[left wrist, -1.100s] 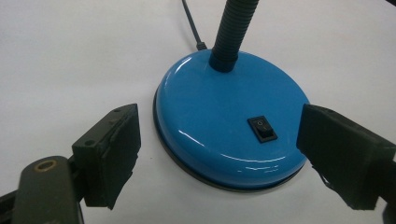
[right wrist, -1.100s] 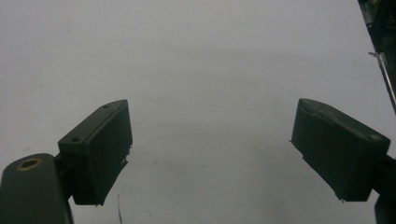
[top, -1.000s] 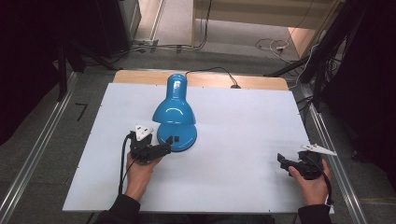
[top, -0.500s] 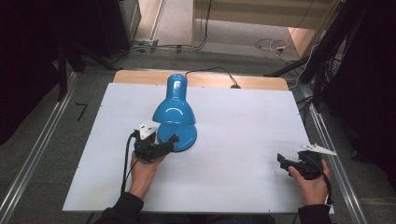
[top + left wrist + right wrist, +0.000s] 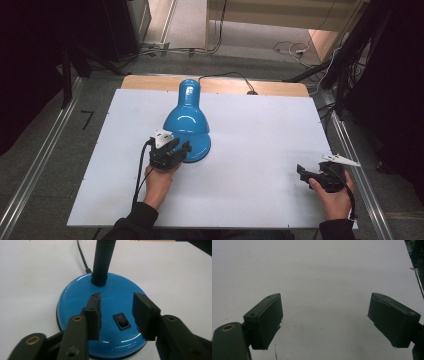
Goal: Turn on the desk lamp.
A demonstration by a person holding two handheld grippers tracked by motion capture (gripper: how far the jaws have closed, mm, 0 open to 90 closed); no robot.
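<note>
A glossy blue desk lamp [image 5: 187, 120] stands on the white table [image 5: 260, 130], its shade pointing away from me. Its round blue base [image 5: 110, 302] carries a black rocker switch [image 5: 121, 321] and a black ribbed neck [image 5: 102, 260]. My left gripper [image 5: 181, 148] hovers over the near side of the base, open, and in the left gripper view [image 5: 117, 315] its jaws stand on either side of the switch without touching it. At the table's right front my right gripper [image 5: 302, 172] is open over bare table, nothing between its fingers [image 5: 265, 320].
The lamp's black cord [image 5: 225, 76] runs off the back edge, where a strip of wood [image 5: 150, 82] shows. Metal rails [image 5: 45, 150] flank the table on both sides. Cables [image 5: 290, 49] lie on the floor beyond.
My left gripper has crept slightly forward and right toward the lamp base. The right gripper has stayed where it was.
</note>
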